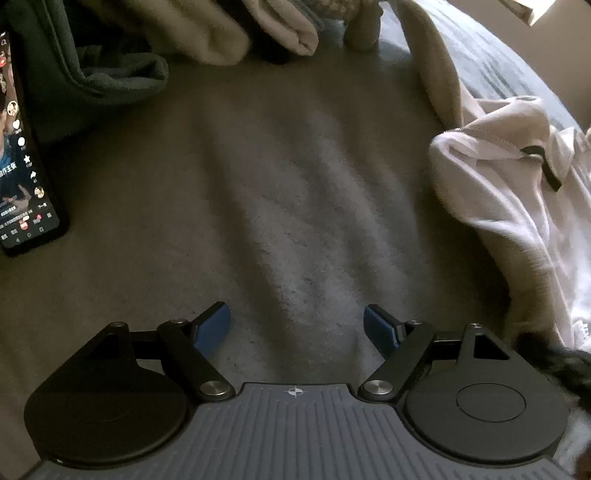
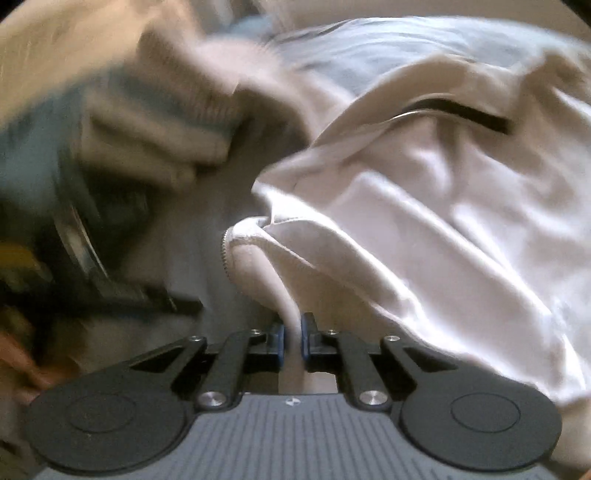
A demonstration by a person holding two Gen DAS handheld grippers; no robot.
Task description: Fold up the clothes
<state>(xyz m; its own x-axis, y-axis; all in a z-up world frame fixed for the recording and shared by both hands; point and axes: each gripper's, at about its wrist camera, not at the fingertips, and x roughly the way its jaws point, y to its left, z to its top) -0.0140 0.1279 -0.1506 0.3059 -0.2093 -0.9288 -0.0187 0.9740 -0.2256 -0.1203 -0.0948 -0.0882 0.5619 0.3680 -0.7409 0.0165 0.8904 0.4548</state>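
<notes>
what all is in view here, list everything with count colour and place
hoodie: one, white, zip and black cord, crumpled at right, hem pinched in the right claw
phone: one, black, screen lit, far left on the blanket
blanket: one, grey, fuzzy, under everything
green garment: one, dark green, top left beside the phone
beige clothes: a few folded pieces, count unclear, along the top
left claw: one, black with blue pads, open over bare blanket
right claw: one, black with blue pads, shut on the hoodie
</notes>
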